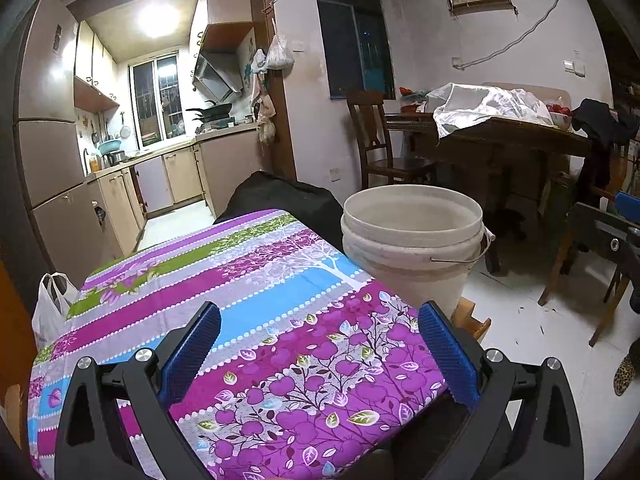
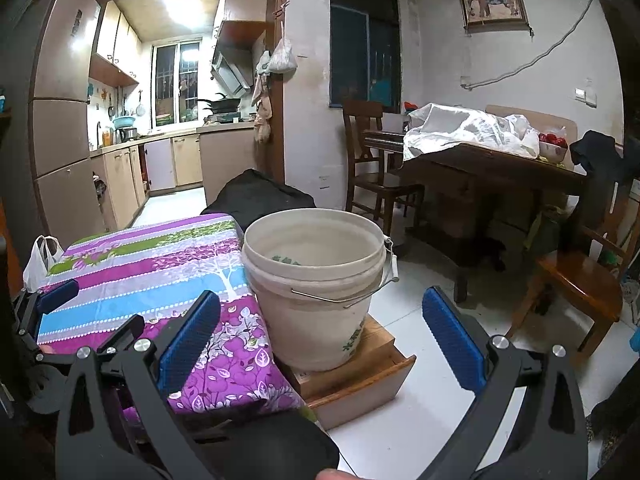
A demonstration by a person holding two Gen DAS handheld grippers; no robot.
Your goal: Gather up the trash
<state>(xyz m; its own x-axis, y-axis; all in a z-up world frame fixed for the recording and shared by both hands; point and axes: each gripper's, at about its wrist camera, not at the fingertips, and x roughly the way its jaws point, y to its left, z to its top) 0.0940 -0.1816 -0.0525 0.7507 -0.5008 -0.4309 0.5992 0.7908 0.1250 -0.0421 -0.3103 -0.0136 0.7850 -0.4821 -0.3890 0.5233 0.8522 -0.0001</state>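
A white plastic bucket (image 1: 412, 240) (image 2: 316, 292) stands on a low wooden stool (image 2: 360, 372) just right of the table covered with a purple floral cloth (image 1: 248, 320) (image 2: 152, 264). My left gripper (image 1: 320, 312) is open above the cloth's near part, with nothing between its blue pads. My right gripper (image 2: 322, 298) is open too and empty, with the bucket seen between its fingers. In the right wrist view the left gripper's blue pad (image 2: 58, 296) shows at the far left. No loose trash shows on the cloth. A green-printed scrap (image 2: 286, 260) shows inside the bucket.
A white plastic bag (image 1: 52, 308) hangs by the table's left side. A black bag (image 1: 276, 200) lies behind it. Wooden chairs (image 2: 576, 292) and a dark dining table (image 2: 492, 168) stand to the right. White floor (image 2: 436, 400) lies between them and the bucket.
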